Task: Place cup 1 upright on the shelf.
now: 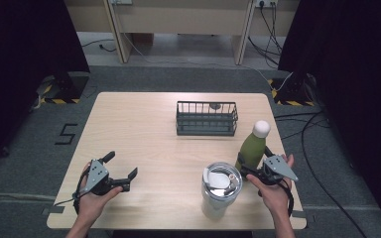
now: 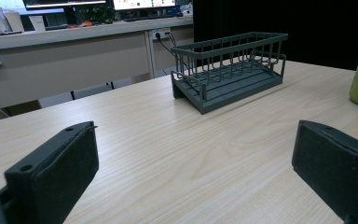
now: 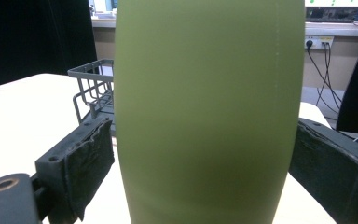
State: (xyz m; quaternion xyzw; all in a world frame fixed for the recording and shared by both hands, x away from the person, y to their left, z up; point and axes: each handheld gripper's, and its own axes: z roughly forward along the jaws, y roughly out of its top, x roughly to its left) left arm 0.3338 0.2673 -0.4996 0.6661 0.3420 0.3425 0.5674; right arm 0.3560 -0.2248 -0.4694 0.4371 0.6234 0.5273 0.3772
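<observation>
- Nearest the high camera stands a clear tumbler (image 1: 221, 188) with a lidded top, at the front edge of the bench (image 1: 144, 129), just left of the green bottle (image 1: 252, 148).
- Green bottle with its white cap (image 1: 261, 128): upright on the bench, in front of and slightly right of the dark wire basket (image 1: 207, 118), which sits well behind the tumbler.
- Right tool (image 1: 252, 174): its jaws stand one on each side of the bottle's lower body. In the right gripper view the bottle (image 3: 209, 107) sits between the pads (image 3: 86, 163); a thin gap seems to remain, so I judge it not yet clamped.
- Left tool (image 1: 124, 171): jaws spread wide and holding nothing, far left of the tumbler, low over the bench and aimed toward the basket (image 2: 230, 70).
- Step in hand, as I judge it: closing on the bottle to lift it.
- Next move calls for a firm, level squeeze on the smooth rounded body, then a straight lift; the nearby tumbler could be knocked.
</observation>
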